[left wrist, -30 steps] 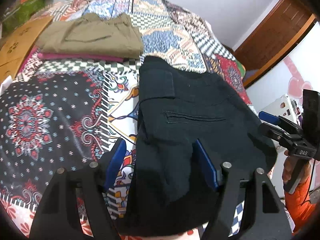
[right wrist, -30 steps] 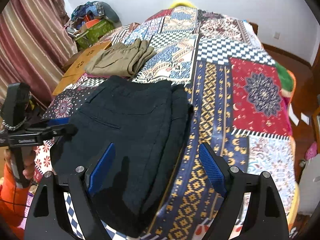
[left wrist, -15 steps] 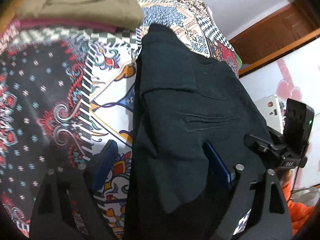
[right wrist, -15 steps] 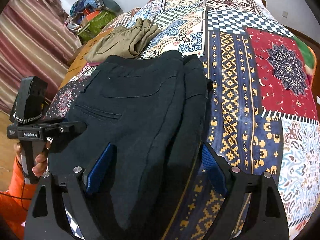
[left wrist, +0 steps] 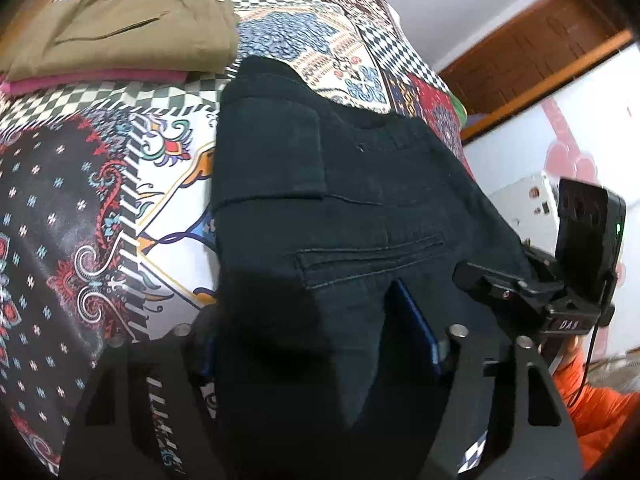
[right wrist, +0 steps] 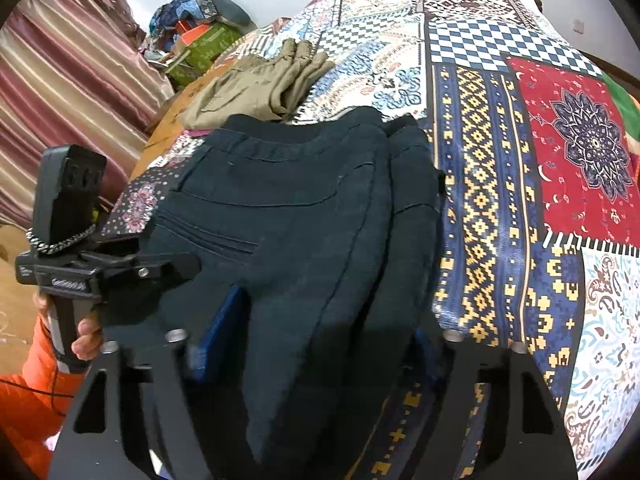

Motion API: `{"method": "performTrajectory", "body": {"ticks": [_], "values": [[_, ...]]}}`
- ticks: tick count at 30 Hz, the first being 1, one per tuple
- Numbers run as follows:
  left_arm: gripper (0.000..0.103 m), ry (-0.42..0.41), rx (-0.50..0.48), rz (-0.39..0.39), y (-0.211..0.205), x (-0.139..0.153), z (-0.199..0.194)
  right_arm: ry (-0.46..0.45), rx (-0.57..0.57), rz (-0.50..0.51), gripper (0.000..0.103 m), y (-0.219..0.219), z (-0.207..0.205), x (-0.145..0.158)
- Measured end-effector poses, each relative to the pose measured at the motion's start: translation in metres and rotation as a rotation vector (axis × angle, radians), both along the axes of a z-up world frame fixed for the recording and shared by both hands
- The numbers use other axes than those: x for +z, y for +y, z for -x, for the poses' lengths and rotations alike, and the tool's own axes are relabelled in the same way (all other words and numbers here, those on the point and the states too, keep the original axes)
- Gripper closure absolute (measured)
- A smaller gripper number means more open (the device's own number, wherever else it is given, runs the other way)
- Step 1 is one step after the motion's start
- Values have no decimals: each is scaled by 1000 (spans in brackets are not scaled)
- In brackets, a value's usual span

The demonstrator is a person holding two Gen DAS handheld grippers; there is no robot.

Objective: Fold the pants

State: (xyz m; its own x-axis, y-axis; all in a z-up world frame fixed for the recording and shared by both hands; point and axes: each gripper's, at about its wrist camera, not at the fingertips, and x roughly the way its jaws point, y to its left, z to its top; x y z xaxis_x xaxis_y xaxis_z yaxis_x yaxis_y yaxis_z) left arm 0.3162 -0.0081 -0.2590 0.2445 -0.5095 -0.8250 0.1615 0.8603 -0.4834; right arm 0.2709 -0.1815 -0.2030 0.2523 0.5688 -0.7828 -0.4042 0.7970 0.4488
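Both grippers have pushed forward onto the near end of the pants [left wrist: 360, 208], which now fill the lower centre of each view where a second ago more quilt [left wrist: 100, 200] showed around them. In the left wrist view, the left gripper [left wrist: 312, 344] sits at the bottom centre with its fingers straddling a thick bunch of black cloth; one blue pad [left wrist: 416, 324] is visible right of the fold, the other is mostly hidden behind fabric. The jaws look narrower than before, pressing on the cloth from both sides. In the right wrist view, the right gripper [right wrist: 316, 340] likewise straddles the near edge at the bottom centre, one blue pad [right wrist: 224, 328] showing on the left and fabric draped over the other. Its jaws also appear drawn in around the cloth.

The pants lie folded lengthwise on the quilt, waistband toward the top of each frame, a back pocket seam facing up. A folded khaki garment [left wrist: 120, 32] rests near the upper left, apart from them.

Judging from this, both grips are being taken on the near end, probably to lift it and fold it toward the waistband.
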Motion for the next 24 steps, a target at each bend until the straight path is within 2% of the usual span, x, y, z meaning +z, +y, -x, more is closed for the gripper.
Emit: {"method": "performTrajectory", "body": {"ticks": [5, 8, 10, 13, 17, 24], "values": [[41, -56, 3, -57, -7, 12, 9, -17, 6, 1, 53, 4, 0, 4], [50, -72, 8, -61, -7, 19, 13, -21, 0, -9, 59, 2, 0, 6], [58, -82, 13, -72, -8, 24, 15, -54, 6, 5, 62, 3, 3, 10], [63, -118, 8, -117, -14, 34, 21, -90, 17, 31, 66, 6, 8, 15], [67, -160, -5, -150, -21, 46, 31, -88, 10, 13, 70, 3, 10, 20], [71, -217, 8, -141, -21, 66, 45, -126, -5, -12, 73, -1, 14, 40]]}}
